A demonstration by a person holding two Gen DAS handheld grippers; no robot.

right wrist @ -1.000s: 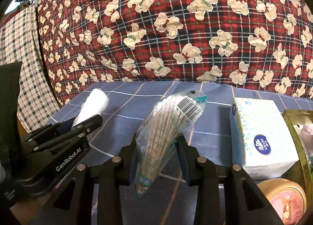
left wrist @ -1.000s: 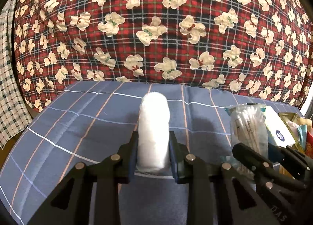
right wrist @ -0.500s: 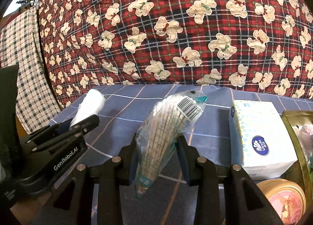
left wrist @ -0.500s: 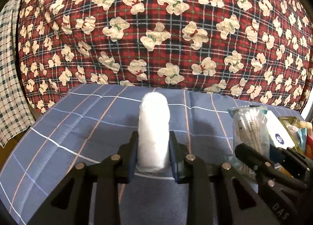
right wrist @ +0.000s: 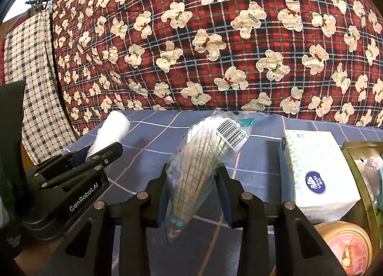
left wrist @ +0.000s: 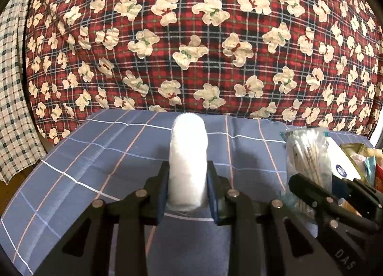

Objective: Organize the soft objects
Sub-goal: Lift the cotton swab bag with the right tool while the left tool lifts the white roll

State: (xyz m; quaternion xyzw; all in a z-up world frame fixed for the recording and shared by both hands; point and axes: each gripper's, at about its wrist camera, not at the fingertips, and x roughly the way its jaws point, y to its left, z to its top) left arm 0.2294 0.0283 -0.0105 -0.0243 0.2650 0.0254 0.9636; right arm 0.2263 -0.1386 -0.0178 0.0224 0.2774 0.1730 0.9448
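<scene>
My left gripper [left wrist: 188, 188] is shut on a white roll of soft cotton [left wrist: 188, 153], which stands upright between the pads above the blue checked cloth [left wrist: 107, 151]. My right gripper [right wrist: 192, 188] is shut on a clear bag of cotton swabs [right wrist: 203, 153] with a barcode label, tilted to the right. In the right wrist view the left gripper [right wrist: 95, 153] and its white roll [right wrist: 112, 129] show at the left. In the left wrist view the swab bag [left wrist: 308, 153] and the right gripper's black fingers [left wrist: 318, 194] show at the right.
A tissue box [right wrist: 316, 168] with blue dots lies right of the swab bag. A gold-rimmed tin [right wrist: 359, 173] with small packets sits at the far right, a round pink-lidded container [right wrist: 347, 244] in front of it. A red bear-print quilt [right wrist: 215, 36] rises behind the cloth.
Both views have tipped slightly, so the quilt fills a bit more of the frame. Both grips and the held things are unchanged.
</scene>
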